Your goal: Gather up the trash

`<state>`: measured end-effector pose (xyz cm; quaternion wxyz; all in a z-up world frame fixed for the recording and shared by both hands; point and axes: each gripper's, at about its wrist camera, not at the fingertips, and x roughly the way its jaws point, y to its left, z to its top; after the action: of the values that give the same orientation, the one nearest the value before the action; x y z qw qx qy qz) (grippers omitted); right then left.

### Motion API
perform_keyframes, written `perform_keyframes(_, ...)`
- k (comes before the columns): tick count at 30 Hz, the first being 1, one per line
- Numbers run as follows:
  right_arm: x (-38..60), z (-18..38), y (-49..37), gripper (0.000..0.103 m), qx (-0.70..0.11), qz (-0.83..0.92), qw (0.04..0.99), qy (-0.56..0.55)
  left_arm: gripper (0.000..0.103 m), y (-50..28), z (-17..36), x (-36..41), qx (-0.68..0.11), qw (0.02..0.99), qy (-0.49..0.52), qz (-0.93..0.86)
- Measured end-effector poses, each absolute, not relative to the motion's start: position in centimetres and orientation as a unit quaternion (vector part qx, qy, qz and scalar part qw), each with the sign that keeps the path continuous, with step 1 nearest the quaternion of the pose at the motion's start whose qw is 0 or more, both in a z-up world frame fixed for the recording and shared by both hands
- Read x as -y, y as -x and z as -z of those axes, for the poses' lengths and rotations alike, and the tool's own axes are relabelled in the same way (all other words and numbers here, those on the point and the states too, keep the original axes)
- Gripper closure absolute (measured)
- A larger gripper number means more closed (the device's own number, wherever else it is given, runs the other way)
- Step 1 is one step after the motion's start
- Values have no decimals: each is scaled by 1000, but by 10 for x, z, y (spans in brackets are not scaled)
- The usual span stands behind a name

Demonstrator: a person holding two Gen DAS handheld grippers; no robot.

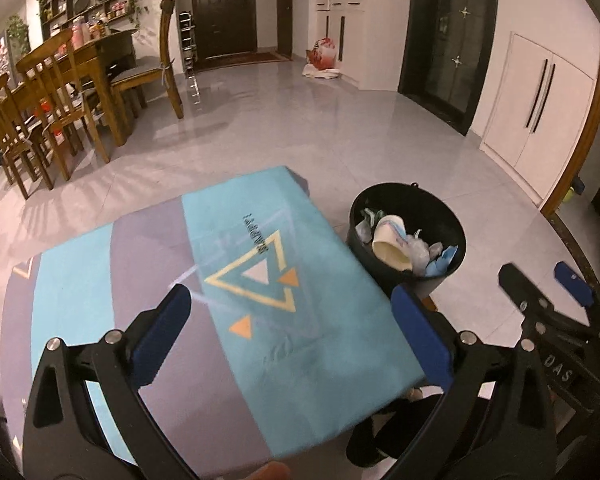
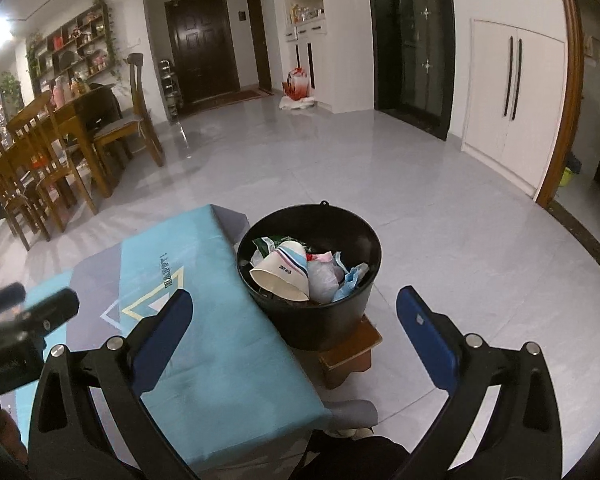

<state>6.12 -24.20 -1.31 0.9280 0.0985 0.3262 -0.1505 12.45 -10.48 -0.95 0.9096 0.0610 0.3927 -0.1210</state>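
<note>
While both grippers hang empty with jaws spread wide, the trash sits lower centre of the right wrist view inside the black bucket (image 2: 310, 280): a paper cup (image 2: 282, 270) lying on its side, crumpled wrappers (image 2: 324, 274) and blue tissue (image 2: 352, 276). All of it looks light, soft and easily crushed; the cup's rim seems the surest hold. The left gripper (image 1: 296, 336) hovers over the teal-covered table (image 1: 228, 292), the right gripper (image 2: 296, 336) near the bucket, which stands on a wooden stool (image 2: 350, 354). Dining chairs (image 2: 40, 168) stand well apart, at the left.

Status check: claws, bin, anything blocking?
Both claws, left claw and right claw, open, empty. Black bin holds paper cup, wrappers. Table cloth bare. Nothing blocking.
</note>
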Motion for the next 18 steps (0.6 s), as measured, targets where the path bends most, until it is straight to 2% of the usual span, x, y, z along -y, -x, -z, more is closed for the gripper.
perform_keyframes(8,222,21,-51,3,-311,154,937,-35,3,-101,22,101,-399,908,-78,102)
perform_keyframes(18,229,40,-54,3,-351,140,923,-75,3,-101,33,102,-409,904,-96,82)
